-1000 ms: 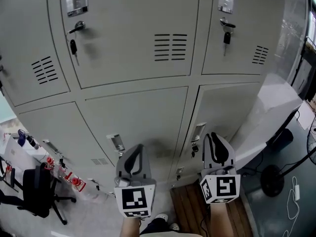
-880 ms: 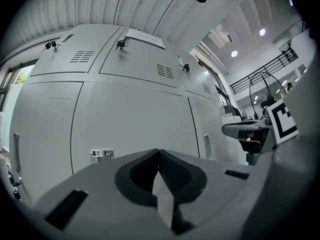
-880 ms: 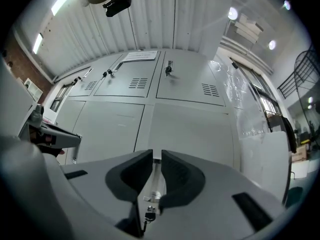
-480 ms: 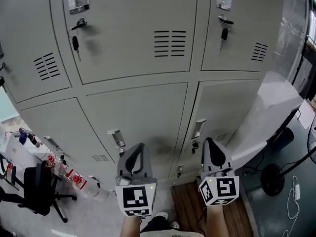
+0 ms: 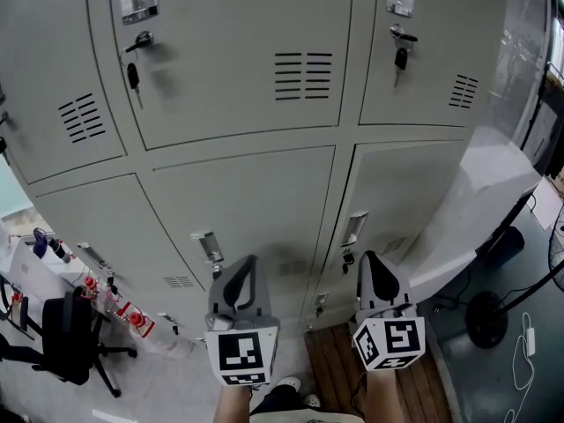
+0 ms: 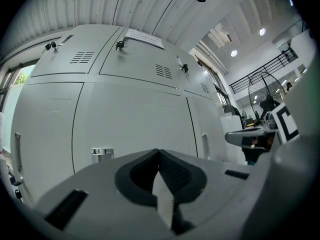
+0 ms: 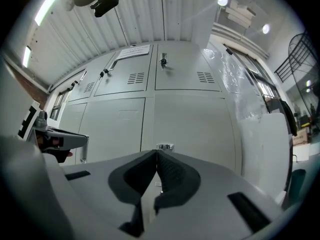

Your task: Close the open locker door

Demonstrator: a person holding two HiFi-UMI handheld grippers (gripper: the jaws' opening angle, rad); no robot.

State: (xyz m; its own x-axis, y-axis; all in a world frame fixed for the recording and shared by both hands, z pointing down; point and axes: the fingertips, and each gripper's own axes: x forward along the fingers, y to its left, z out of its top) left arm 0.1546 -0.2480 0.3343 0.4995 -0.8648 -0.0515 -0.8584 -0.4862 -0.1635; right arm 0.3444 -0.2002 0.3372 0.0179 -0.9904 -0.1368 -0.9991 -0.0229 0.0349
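Left gripper [image 5: 247, 263] and right gripper [image 5: 372, 258] both pressed together, pinching nothing, held low before grey lockers.
Just ahead of the right one, lower locker door [image 5: 401, 192]: plain grey, flush with its neighbours, handle [image 5: 354, 229] at its left edge. Bottom corner cut off behind the tongs; small key [image 5: 347, 259] under the handle hard to make out; latched or merely pushed to, impossible to tell.

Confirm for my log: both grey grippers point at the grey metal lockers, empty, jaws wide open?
Only the jaws are wrong: the grey left gripper and right gripper are shut, as each gripper view shows. Both are empty, pointing at the grey metal lockers.
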